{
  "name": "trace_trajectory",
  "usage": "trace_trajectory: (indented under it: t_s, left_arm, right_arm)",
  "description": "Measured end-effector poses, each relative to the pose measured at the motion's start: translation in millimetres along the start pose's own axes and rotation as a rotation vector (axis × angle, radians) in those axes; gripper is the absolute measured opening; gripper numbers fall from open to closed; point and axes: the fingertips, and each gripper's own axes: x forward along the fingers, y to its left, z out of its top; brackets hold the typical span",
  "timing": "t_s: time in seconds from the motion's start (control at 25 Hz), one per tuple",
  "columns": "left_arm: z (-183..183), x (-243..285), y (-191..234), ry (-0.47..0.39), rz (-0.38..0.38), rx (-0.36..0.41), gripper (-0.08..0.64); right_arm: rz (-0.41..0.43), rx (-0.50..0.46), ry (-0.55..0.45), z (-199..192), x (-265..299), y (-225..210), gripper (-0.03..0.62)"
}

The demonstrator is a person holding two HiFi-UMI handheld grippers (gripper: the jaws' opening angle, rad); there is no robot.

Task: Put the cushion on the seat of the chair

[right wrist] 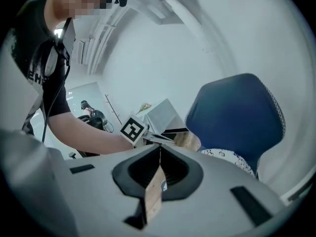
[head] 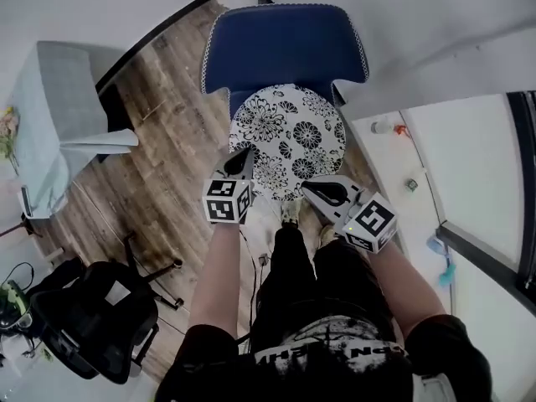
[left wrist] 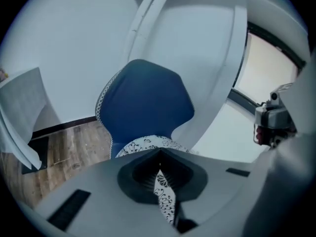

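Over wooden floor, floral cushion on blue chair seat; left claw and right claw both closed, empty.

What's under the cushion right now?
Beyond the cushion the blue chair shows only its backrest; the seat, and anything below, is covered by the cushion.

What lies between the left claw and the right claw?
The near edge of the cushion, pinched by the left claw and the right claw; the head view shows it.
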Motion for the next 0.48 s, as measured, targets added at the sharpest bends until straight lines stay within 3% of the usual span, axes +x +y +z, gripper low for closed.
trace_trajectory:
  t_s: [0.48]
  left_arm:
    - [132.4, -110.6, -112.6, -0.195, -0.166, 0.164, 0.015]
  right_arm:
    - [-0.129, -0.119, -0.167, 101.6, -57.5, 17.5, 0.017]
